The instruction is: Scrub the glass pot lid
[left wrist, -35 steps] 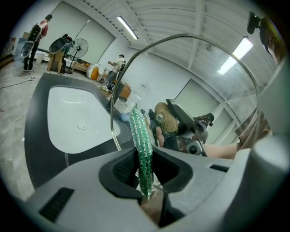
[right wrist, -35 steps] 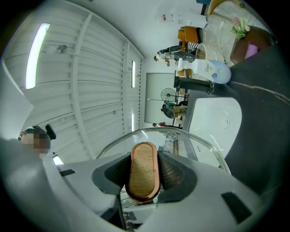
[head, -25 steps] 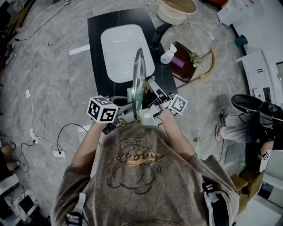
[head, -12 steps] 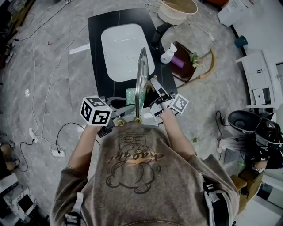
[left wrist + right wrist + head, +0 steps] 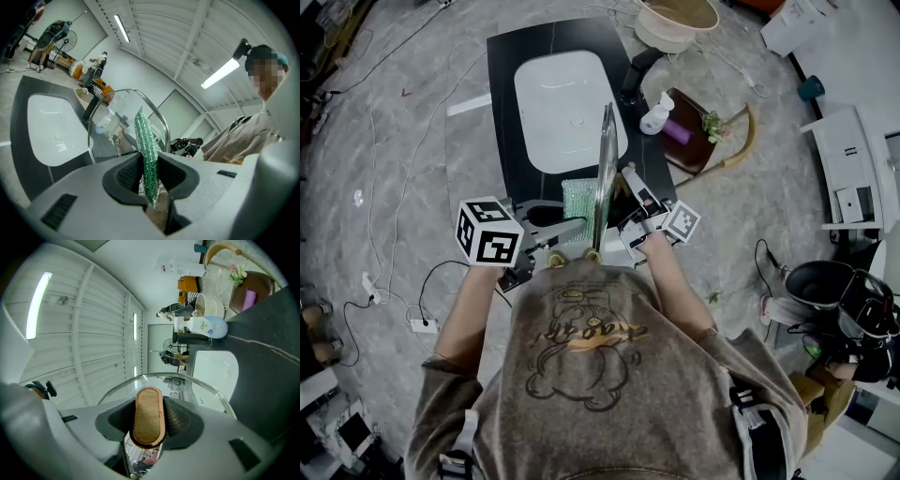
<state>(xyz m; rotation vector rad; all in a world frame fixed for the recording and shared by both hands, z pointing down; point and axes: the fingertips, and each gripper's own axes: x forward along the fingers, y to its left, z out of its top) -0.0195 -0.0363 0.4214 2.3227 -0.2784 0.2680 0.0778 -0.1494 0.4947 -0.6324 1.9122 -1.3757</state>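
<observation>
The glass pot lid (image 5: 605, 173) stands on edge over the black counter, seen nearly edge-on in the head view. My right gripper (image 5: 625, 194) is shut on the lid's wooden handle (image 5: 149, 416), and the steel rim (image 5: 213, 392) arcs beyond the jaws. My left gripper (image 5: 575, 225) is shut on a green scrub sponge (image 5: 577, 199), which stands upright between the jaws (image 5: 147, 154). The sponge is close against the lid's left face (image 5: 117, 124); whether they touch I cannot tell.
A white sink basin (image 5: 567, 108) is set in the black counter (image 5: 506, 131) beyond the lid. A white soap bottle (image 5: 657, 115) and a purple item on a brown tray (image 5: 698, 141) sit at the right. Cables cross the floor on the left. A person stands at the far right.
My left gripper has shifted left and risen, carrying the sponge up along the lid's left face. The lid has tipped slightly. The person at right has moved toward the lower edge.
</observation>
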